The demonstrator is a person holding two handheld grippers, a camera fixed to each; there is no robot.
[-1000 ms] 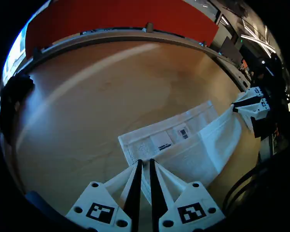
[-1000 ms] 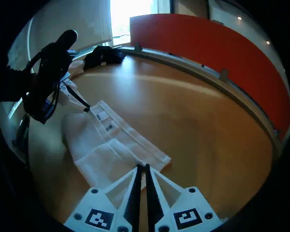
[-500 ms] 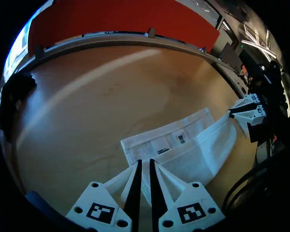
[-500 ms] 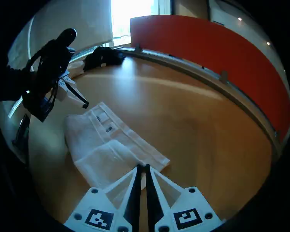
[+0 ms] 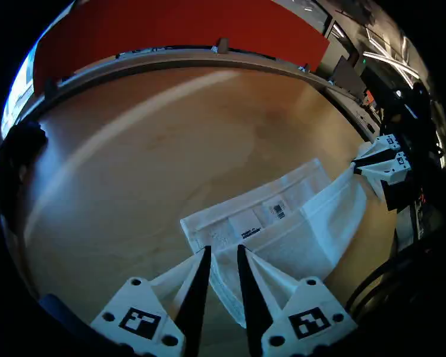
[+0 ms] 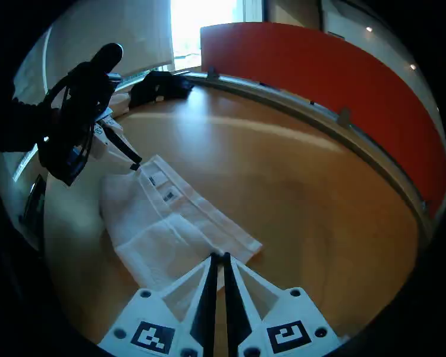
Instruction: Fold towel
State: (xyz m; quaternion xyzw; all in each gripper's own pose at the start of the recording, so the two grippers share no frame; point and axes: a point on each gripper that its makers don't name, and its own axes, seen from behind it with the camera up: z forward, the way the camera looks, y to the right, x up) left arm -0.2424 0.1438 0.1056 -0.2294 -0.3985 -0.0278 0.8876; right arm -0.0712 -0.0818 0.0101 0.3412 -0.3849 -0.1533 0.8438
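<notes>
Left gripper view
Left gripper [image 5: 222, 251]: its two fingers stand apart with a gap between them. It is not pinching.
Towel [image 5: 270, 229]: white, half folded on the brown table [image 5: 151, 149]. One edge lies in that gap.
Right gripper [image 5: 357, 167]: far to the right, pinching a lifted towel corner.

Right gripper view
Right gripper [image 6: 219, 257]: fingers squeezed together on the near towel corner.
Towel [image 6: 157, 229]: flat on the table [image 6: 294, 196].
Left gripper [image 6: 135, 165]: at the far corner. It is too small to see its gap well.
</notes>
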